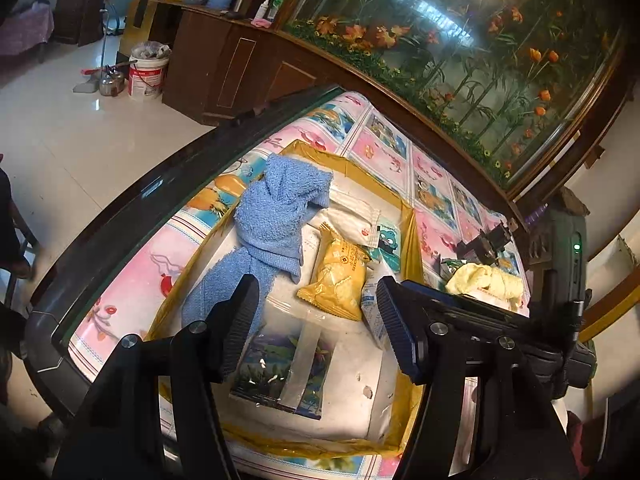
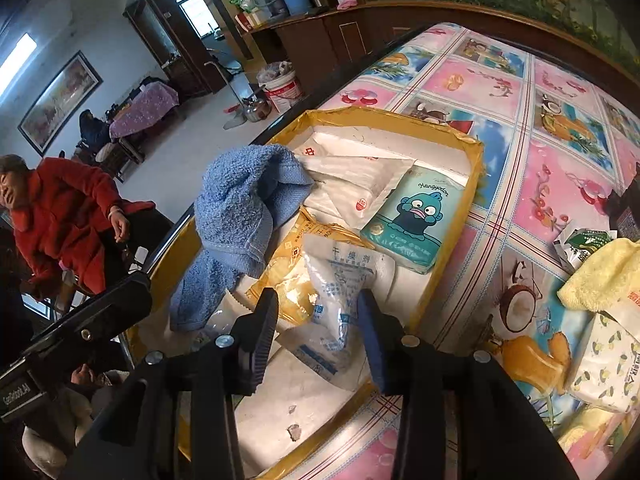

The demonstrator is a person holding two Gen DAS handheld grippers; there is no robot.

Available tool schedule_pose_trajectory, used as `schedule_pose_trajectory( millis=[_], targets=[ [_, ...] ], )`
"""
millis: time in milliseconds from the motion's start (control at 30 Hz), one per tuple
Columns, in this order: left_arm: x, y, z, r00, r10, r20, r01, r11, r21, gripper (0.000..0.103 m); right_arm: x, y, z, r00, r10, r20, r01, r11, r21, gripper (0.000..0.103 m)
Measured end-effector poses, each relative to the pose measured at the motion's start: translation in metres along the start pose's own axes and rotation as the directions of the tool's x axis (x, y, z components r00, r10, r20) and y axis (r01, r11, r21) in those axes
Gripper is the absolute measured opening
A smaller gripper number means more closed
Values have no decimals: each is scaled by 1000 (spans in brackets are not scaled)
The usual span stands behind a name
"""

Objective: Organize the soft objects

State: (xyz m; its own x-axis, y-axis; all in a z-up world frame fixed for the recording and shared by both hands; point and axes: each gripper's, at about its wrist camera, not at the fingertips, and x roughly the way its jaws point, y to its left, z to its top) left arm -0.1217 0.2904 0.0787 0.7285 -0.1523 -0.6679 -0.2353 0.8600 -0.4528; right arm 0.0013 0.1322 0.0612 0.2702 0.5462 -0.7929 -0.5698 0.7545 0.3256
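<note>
A shallow white foam box (image 1: 360, 412) (image 2: 448, 136) with yellow tape rims holds a blue towel (image 1: 276, 216) (image 2: 236, 216), a yellow snack packet (image 1: 338, 276) (image 2: 286, 280), a teal tissue pack (image 2: 412, 220), white packets and a clear floral packet (image 1: 280, 368). My left gripper (image 1: 316, 320) is open and empty above the box, its left finger over the towel's end. My right gripper (image 2: 318, 336) is open, its fingers either side of a white desiccant bag (image 2: 340, 292) that lies on the box contents.
The box lies on a table with a pink and blue patterned cloth (image 2: 520, 120). To its right lie a yellow cloth (image 2: 604, 276) (image 1: 488, 280), a lemon-print pack (image 2: 604, 368) and a green wrapper (image 2: 584, 244). A person in red (image 2: 60, 216) sits at the left.
</note>
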Motion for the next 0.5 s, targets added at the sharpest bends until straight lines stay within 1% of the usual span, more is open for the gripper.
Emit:
schedule_pose_trajectory(
  millis=[67, 167, 367, 500],
  targets=[
    [-3, -3, -2, 1000, 1, -1, -1, 1000, 1, 62, -7, 0, -1, 999, 30, 24, -30, 1000, 6, 41],
    [-7, -5, -6, 1000, 10, -2, -10, 1000, -1, 62, -19, -1, -4, 998, 46, 54, -47, 999, 17, 42],
    [-24, -17, -12, 999, 27, 19, -27, 1000, 16, 62, -44, -12, -17, 993, 52, 104, -56, 998, 38, 42],
    [-33, -33, -18, 999, 24, 29, -25, 999, 46, 62, -65, -33, -32, 989, 43, 138, -53, 996, 66, 42]
  ],
)
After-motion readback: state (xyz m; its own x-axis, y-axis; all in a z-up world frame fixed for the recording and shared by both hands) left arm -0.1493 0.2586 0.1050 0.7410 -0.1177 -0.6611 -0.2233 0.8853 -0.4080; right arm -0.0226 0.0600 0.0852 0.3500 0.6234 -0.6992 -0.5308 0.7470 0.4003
